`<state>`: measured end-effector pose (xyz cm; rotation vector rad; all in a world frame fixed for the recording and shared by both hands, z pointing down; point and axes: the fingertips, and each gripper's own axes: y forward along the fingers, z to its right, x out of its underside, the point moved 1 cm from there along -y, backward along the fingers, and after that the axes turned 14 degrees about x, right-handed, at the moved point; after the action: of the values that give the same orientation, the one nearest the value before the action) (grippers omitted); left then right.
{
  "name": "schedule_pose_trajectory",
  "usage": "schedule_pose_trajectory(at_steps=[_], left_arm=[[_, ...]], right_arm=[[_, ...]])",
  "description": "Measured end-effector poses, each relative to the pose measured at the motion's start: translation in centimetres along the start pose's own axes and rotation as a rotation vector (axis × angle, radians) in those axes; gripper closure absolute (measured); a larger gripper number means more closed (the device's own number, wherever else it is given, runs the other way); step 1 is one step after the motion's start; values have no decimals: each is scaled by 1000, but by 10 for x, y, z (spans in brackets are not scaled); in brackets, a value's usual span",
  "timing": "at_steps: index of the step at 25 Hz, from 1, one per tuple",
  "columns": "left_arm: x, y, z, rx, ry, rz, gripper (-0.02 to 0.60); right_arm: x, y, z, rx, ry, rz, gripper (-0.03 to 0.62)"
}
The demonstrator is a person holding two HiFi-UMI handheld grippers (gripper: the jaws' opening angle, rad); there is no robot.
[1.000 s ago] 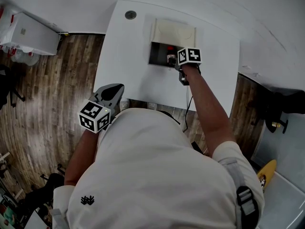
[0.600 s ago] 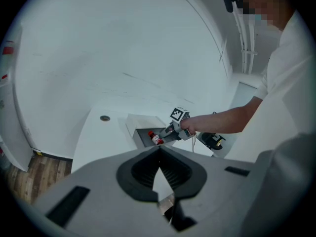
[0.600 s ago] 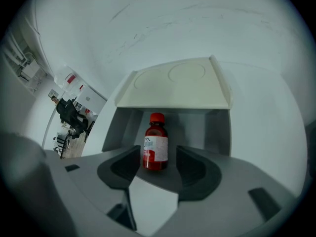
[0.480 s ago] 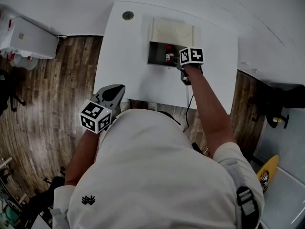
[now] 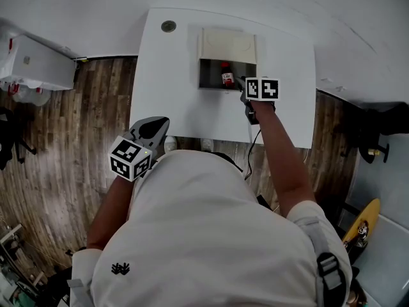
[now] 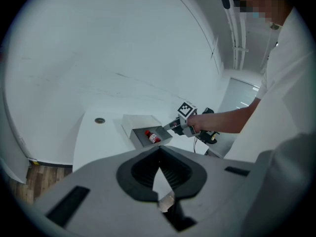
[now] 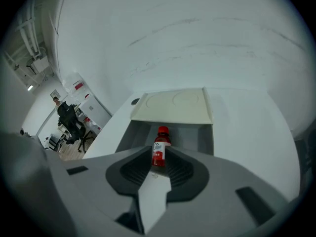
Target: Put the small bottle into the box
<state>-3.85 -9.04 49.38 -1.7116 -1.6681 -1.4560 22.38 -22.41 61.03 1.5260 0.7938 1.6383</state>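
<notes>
White table: one box, one bottle.

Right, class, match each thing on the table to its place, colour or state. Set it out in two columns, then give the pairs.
Things
1 small bottle
2 box
3 lid
4 round fitting

Place, colour or state
A near the far left corner of the table
B cream, folded back
C dark inside, lying open
D red, upright in the box

Pairs: 1-D, 2-C, 3-B, 4-A
</notes>
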Motion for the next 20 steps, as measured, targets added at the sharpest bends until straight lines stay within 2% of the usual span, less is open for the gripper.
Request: schedule_pose_trajectory(at_steps=[4,7,11,15,20], left_arm=[[0,-6,-3,20,23,-17,575],[1,-12,-5,37,36,-22,575],[3,-22,-10,67,43,-11,575],[6,-32,-16,99,40,-7,575],[18,-37,-25,125,72,-63,575]], right_arm=[[14,-22,-6,18,39,60,561],[28,-40,-18,-11,90,116,584],[48,-63,-42,-57,117,199,588],[79,-78,-71,-81,93,206,588],[103,-93,-106,-115,93,234,588]])
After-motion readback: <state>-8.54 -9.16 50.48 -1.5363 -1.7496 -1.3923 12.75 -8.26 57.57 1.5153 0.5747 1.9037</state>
